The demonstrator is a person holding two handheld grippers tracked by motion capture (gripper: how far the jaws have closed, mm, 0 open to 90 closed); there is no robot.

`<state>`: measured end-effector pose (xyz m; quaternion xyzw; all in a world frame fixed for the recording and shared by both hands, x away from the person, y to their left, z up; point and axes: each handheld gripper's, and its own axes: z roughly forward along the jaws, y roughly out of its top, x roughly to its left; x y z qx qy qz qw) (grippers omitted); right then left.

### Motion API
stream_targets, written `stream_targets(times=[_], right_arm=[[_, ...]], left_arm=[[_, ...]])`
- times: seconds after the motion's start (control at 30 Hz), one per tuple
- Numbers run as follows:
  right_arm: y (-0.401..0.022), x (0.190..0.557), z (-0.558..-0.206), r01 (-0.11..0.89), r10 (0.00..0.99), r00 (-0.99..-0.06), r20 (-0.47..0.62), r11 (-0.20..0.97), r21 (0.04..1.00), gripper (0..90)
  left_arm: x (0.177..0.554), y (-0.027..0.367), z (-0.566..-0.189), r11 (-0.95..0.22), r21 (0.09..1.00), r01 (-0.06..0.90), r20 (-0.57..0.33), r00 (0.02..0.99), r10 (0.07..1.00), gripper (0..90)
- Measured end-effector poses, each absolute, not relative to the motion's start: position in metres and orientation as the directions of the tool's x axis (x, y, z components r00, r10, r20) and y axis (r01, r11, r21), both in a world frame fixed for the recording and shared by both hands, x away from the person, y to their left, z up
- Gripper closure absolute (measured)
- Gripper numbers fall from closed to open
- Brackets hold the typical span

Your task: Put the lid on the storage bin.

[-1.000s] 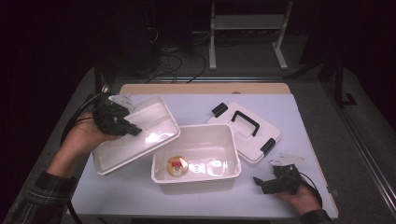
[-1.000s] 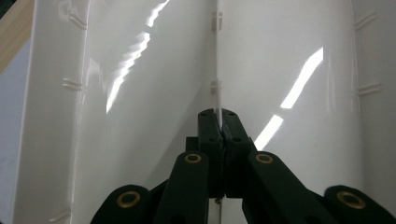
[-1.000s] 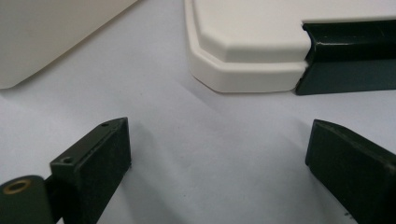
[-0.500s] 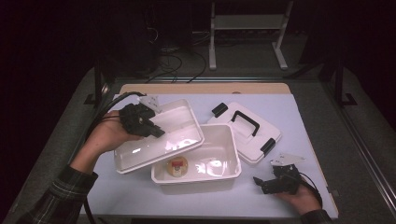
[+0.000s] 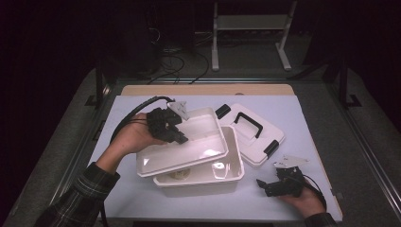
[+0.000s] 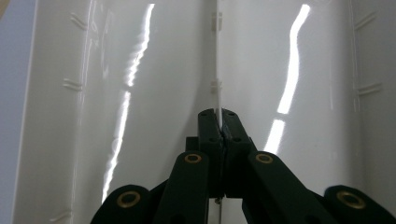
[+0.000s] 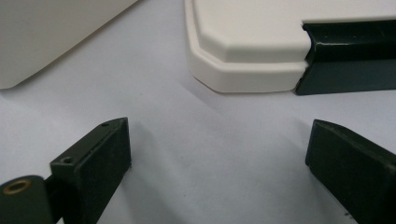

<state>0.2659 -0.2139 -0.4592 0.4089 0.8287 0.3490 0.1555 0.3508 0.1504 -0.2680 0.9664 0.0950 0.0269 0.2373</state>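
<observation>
My left gripper point(image 5: 181, 138) is shut on the thin middle rib of a shallow white tray point(image 5: 189, 147) and holds it tilted over the left half of a deep white box point(image 5: 226, 176). In the left gripper view the jaws point(image 6: 218, 116) pinch that rib, with the glossy tray point(image 6: 140, 93) behind them. A round pale item point(image 5: 179, 174) in the box peeks out under the tray's edge. My right gripper point(image 5: 260, 183) rests on the table at the lower right, open with nothing between its fingers point(image 7: 219, 154).
A white lid point(image 5: 250, 135) with a black handle and black clips lies right of the box; its corner point(image 7: 247, 42) and one clip point(image 7: 350, 56) lie just ahead of the right gripper. The box wall point(image 7: 46, 32) shows at the upper left there.
My left hand has carried the tray to the right, from beside the box to over its left half, mostly covering the round item. The right hand has stayed put.
</observation>
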Motion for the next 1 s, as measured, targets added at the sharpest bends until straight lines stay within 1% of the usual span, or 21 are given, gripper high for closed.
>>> stream_targets(times=[0.33,0.57,0.8,1.0], right_arm=[[-0.214,0.266,-0.459,0.568,0.786,-0.618,0.028,0.422,0.707,6.3],[-0.214,0.266,-0.459,0.571,0.786,-0.617,0.031,0.42,0.705,6.2],[-0.214,0.266,-0.459,0.57,0.786,-0.617,0.031,0.42,0.706,6.3],[-0.214,0.266,-0.459,0.57,0.786,-0.617,0.029,0.421,0.705,6.3]], left_arm=[[0.349,0.125,-0.28,-0.886,0.448,0.118,-0.004,0.992,0.129,88.6],[0.349,0.113,-0.287,-0.89,0.445,0.096,-0.01,0.995,0.102,88.6],[0.348,0.106,-0.295,-0.893,0.442,0.085,-0.022,0.996,0.084,88.5],[0.348,0.107,-0.302,-0.893,0.442,0.086,-0.026,0.996,0.084,88.5]])
